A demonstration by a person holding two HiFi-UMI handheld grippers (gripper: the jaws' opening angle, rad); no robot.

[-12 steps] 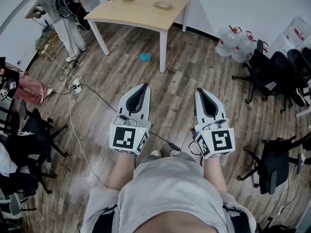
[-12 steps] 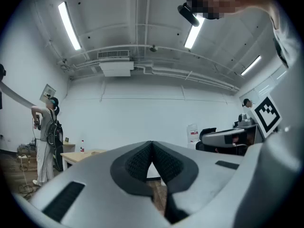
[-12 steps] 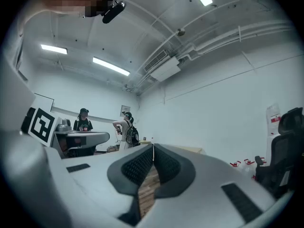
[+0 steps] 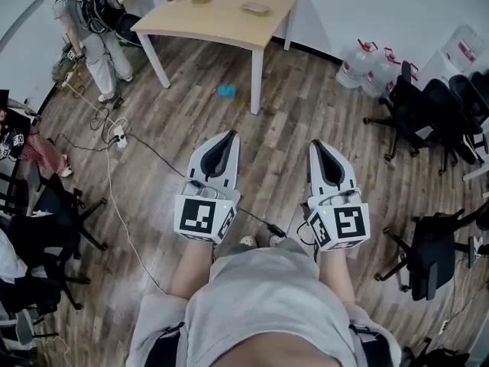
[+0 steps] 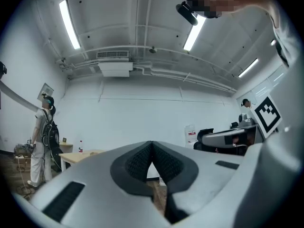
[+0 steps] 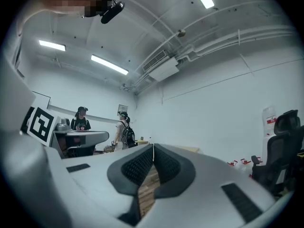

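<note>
Left gripper (image 4: 228, 136) and right gripper (image 4: 315, 145) stay closed, empty. At eleven o'clock, the backpacked person (image 4: 82, 23) has straightened up.

No words or numbers I can read; only black-and-white square markers on my left gripper (image 4: 228, 138) and right gripper (image 4: 315, 145); water jug (image 4: 467, 48) label at two o'clock too small

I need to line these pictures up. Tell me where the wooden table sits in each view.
Head view: wooden table at top centre.
Left gripper view: wooden table low at left.
Right gripper view: wooden table, a thin tan strip right of centre.
Shared landmark: the person with a backpack beside it.
</note>
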